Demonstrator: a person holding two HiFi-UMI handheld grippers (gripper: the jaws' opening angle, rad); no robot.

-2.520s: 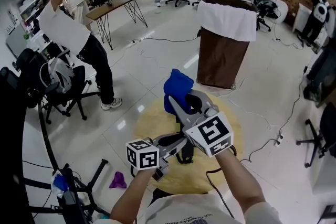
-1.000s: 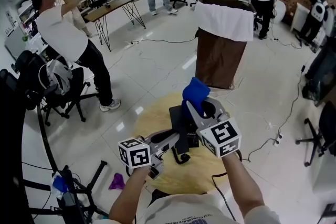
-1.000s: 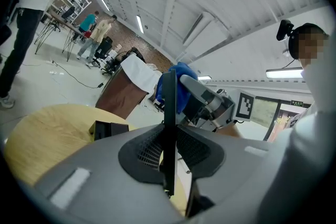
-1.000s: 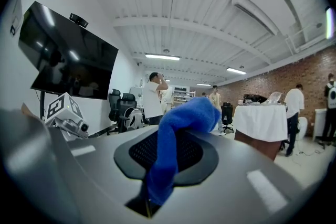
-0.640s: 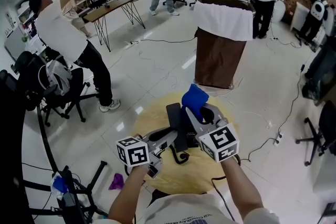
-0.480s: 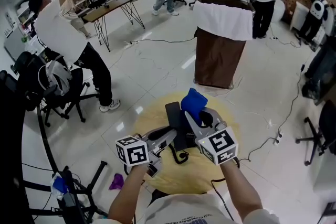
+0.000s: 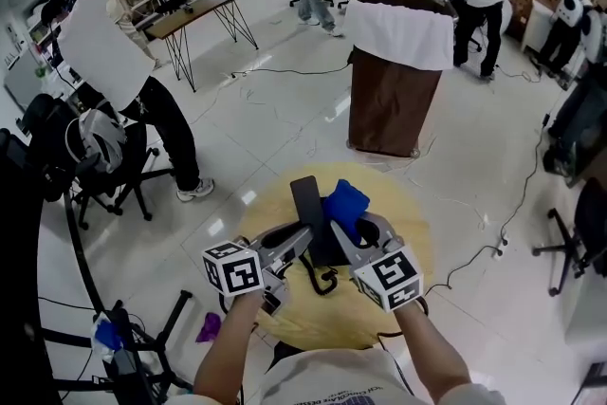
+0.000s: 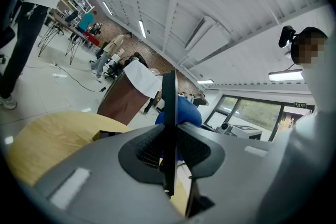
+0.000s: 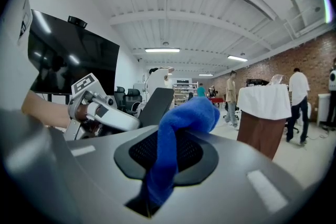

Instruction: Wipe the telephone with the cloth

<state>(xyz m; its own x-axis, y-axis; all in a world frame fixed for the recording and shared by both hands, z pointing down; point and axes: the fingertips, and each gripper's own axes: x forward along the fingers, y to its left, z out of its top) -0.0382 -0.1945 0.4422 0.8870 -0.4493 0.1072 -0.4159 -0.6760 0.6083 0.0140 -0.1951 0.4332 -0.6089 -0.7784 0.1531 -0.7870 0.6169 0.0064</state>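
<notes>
Telephone handset (image 7: 307, 209), a flat black slab, was seen just below the middle of the head view. It was raised above the round yellow worktop (image 7: 410, 237) and tilted with its top toward the upper left. It was clamped by the left gripper (image 7: 302, 240), which reached in from the lower left. In the left gripper view it was shown edge-on at the centre, pinched tightly between the grey fingers (image 8: 105, 165). A blue cloth (image 7: 343, 202) was held by the right gripper (image 7: 349, 228), which entered from the lower right. In the right gripper view its fingers (image 9: 236, 165) were clenched on the cloth's lower end, and the rest was bunched above them. The cloth was placed immediately right of the handset, against its upper half as far as could be told. A black curled cord (image 7: 321, 282) was seen on the worktop between the two grippers. A brown pedestal (image 7: 387, 104) draped in white was standing on the floor beyond, in the upper middle.
</notes>
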